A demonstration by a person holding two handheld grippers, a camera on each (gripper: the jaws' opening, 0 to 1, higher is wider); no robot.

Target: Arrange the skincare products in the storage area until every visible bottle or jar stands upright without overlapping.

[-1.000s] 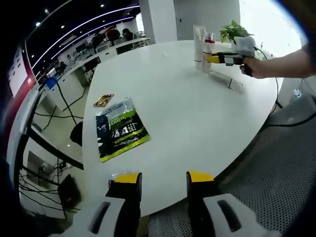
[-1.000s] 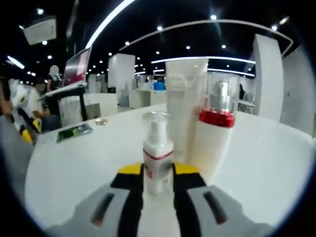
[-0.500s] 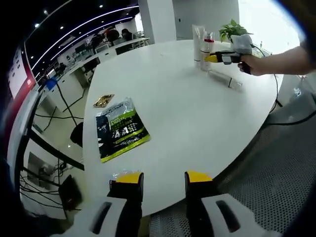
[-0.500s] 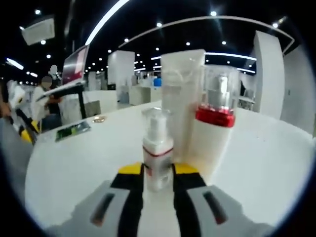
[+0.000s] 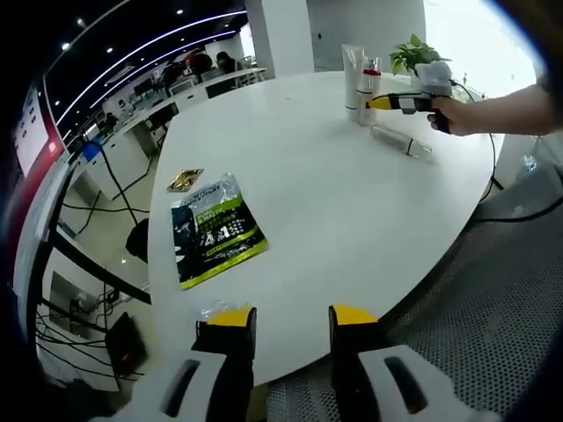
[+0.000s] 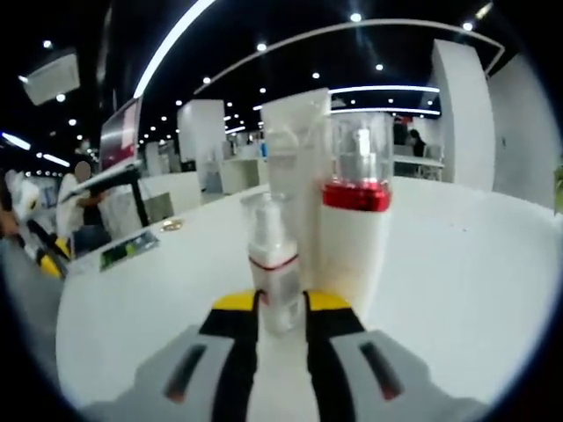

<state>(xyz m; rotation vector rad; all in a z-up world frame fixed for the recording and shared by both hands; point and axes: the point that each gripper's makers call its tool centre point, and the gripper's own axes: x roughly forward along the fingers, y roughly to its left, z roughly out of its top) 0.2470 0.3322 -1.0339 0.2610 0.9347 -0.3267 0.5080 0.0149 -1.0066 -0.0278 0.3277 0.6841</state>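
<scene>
On the white table (image 5: 334, 202), left of the bottles, a green pouch (image 5: 214, 230) lies flat. The left gripper (image 5: 286, 318) hangs open, empty. The right gripper (image 6: 271, 303) clamps 1 small pump bottle (image 6: 271, 268) upright beside the red-collared bottle (image 6: 354, 233); light, slick plastic, best held mid-body.

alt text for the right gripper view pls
The right gripper grips a small clear-capped pump bottle upright between yellow-tipped jaws, beside a taller red-collared pump bottle and a translucent tube on the white table.
</scene>
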